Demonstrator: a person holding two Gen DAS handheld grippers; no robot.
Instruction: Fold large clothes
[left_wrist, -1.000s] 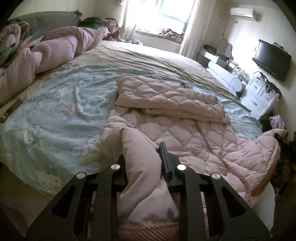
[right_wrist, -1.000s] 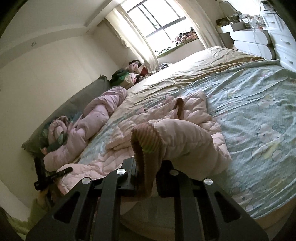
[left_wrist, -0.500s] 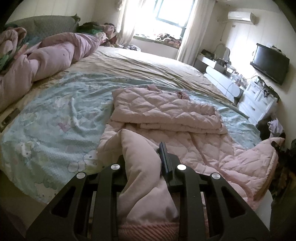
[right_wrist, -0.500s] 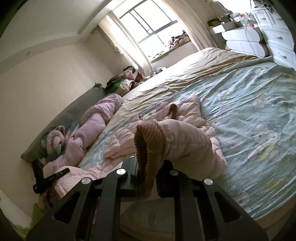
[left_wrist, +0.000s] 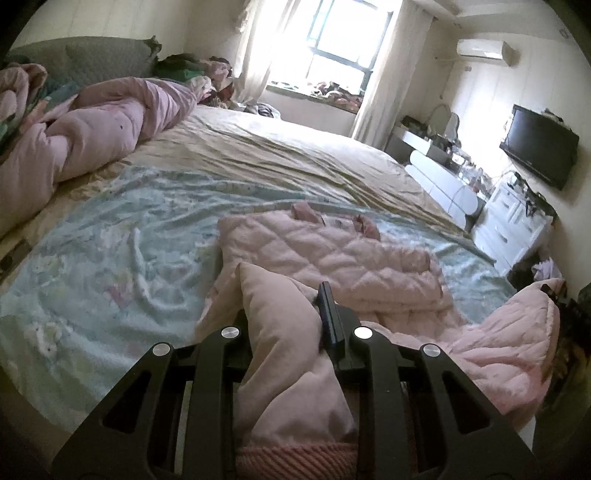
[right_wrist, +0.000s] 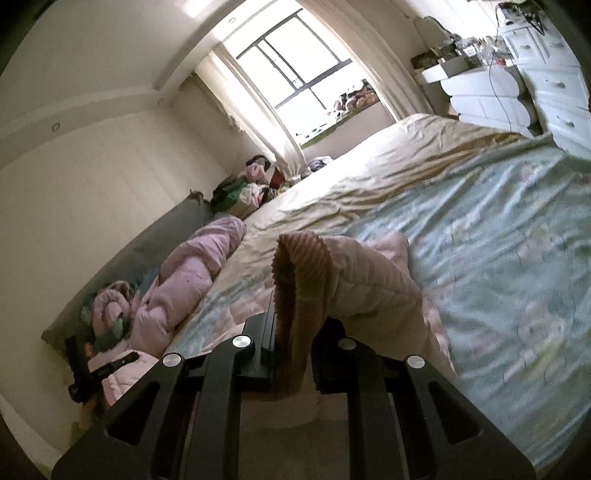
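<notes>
Duvet (left_wrist: 92, 133) lies bunched well beyond jacket (left_wrist: 332, 258) on bed (left_wrist: 110, 258).

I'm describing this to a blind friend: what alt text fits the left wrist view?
The left gripper is clamped on a fold of a pink quilted coat spread over a bed with a pale blue sheet. Behind are a bright window and a wall television.
</notes>
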